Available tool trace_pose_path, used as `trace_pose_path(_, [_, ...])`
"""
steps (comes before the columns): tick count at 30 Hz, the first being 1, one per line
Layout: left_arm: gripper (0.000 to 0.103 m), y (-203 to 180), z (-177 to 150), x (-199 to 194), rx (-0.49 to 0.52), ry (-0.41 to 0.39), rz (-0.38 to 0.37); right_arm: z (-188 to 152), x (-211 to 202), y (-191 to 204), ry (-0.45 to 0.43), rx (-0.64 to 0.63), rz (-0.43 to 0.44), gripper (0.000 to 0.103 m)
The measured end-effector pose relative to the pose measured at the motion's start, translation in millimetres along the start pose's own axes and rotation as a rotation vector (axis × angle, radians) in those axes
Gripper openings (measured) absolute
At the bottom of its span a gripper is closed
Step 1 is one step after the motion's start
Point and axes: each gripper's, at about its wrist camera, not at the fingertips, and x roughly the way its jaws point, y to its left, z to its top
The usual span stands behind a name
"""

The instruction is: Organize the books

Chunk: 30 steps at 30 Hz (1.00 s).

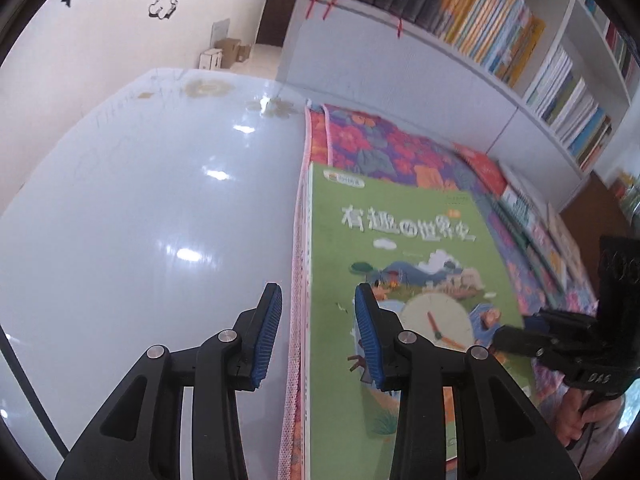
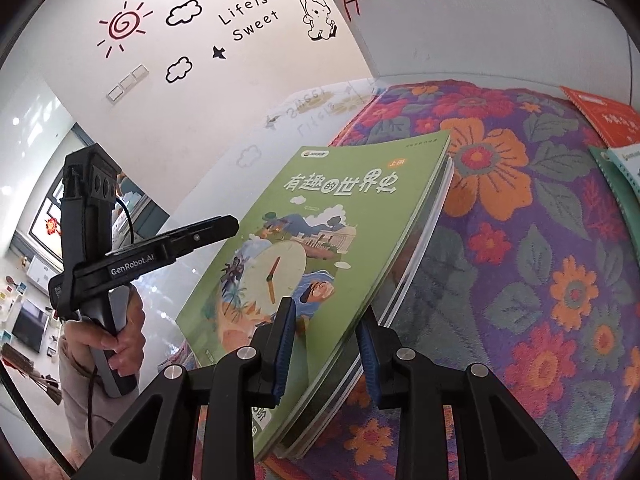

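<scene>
Right fingers (image 2: 326, 346): we see them clamped on the near edge of the green book (image 2: 320, 248), one blue pad on its cover, the other beneath its pages.
Left fingers (image 1: 318, 334): we hold them apart, straddling the book's spine edge without gripping it.
Green book: tilted, its far end stretching ahead of both pairs of fingers over the flowered cloth (image 2: 520, 240).
Surface (image 1: 140, 220): glossy white, left of our left fingers.
Other books (image 2: 608, 120): ahead and right of our right fingers.
</scene>
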Motion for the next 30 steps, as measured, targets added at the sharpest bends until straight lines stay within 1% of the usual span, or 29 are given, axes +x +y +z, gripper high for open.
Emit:
trace_pose_path(3, [0.034,-9.1,-1.7,6.3,0.024,0.021,-0.005,0.0,0.3,-1.3,0.001,-0.001,0.001,0.029])
trace_pose_path(6, [0.034,-13.9,-3.2,5.6,0.040,0.019,0.003,0.6,0.9,-2.5,0.005,0.007,0.006,0.029])
trace_pose_path(8, [0.034,-12.3,-3.6,5.1,0.033,0.019,0.004,2.0,1.0,-4.6,0.014,0.025,0.012,0.030])
trace_pose_path(11, [0.034,-7.8,-3.7,3.9,0.013,0.013,0.007,3.6,-3.3,-9.6,0.020,0.084,-0.016,0.030])
trace_pose_path(13, [0.035,-5.6,-3.7,3.2,0.004,0.012,0.005,4.5,-10.4,-12.1,-0.010,0.109,-0.061,0.031])
trace_pose_path(14, [0.035,-5.5,-3.0,4.0,0.004,0.012,0.004,5.4,-16.8,-12.1,-0.040,0.107,-0.089,0.037])
trace_pose_path(15, [0.035,-5.6,-3.0,4.2,0.004,0.012,0.003,6.5,-22.4,-11.0,-0.060,0.100,-0.119,0.051])
trace_pose_path(16, [0.035,-5.8,-3.3,4.1,0.004,0.011,0.004,7.3,-26.3,-9.7,-0.071,0.089,-0.138,0.056])
trace_pose_path(18, [0.035,-5.9,-3.6,4.0,0.001,0.005,0.010,8.3,-30.3,-6.1,-0.079,0.062,-0.151,0.057])
trace_pose_path(21, [0.035,-1.0,-4.0,1.6,-0.028,-0.040,0.063,7.4,-27.0,-4.9,-0.055,0.053,-0.138,0.057])
trace_pose_path(25, [0.035,8.4,-4.3,-3.2,-0.069,-0.071,0.096,8.0,-26.7,-6.5,-0.035,0.077,-0.099,0.057])
trace_pose_path(30, [0.035,12.9,-1.1,-8.4,-0.095,-0.090,0.150,8.3,-51.9,-1.3,-0.064,0.091,-0.052,0.057])
